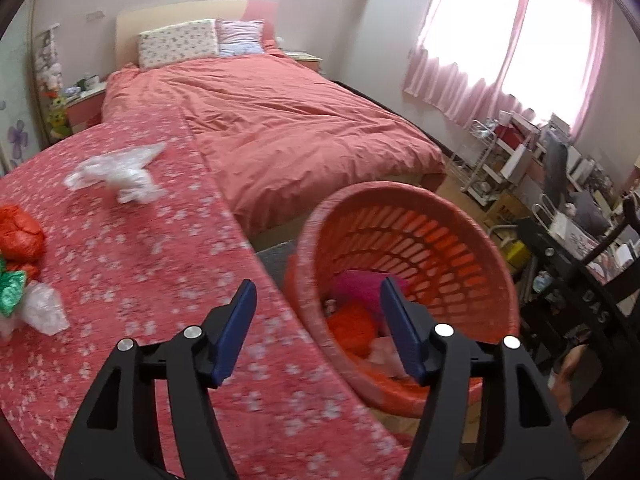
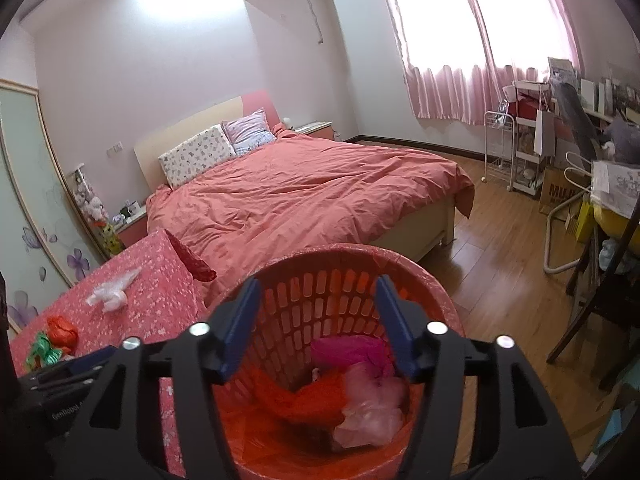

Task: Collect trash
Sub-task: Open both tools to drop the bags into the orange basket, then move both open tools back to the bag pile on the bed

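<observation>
An orange slatted basket (image 1: 452, 248) (image 2: 360, 264) stands on the floor beside a table with a red flowered cloth (image 1: 120, 264) (image 2: 160, 280). It holds crumpled pink, magenta and orange bags (image 2: 352, 384). On the table lie a clear white plastic bag (image 1: 120, 172) (image 2: 110, 292), an orange bag (image 1: 18, 232) (image 2: 62, 330), a green wrapper (image 1: 10, 288) (image 2: 42, 352) and a small clear bag (image 1: 44, 308). My left gripper (image 1: 318, 300) is open and empty over the table edge next to the basket. My right gripper (image 2: 316, 298) is open and empty above the basket.
A bed with a red duvet (image 1: 288, 120) (image 2: 304, 188) lies behind the table. Shelves, boxes and a dark chair (image 1: 592, 280) crowd the right side. Wooden floor (image 2: 500, 264) shows right of the basket. A nightstand (image 2: 128, 220) sits left of the bed.
</observation>
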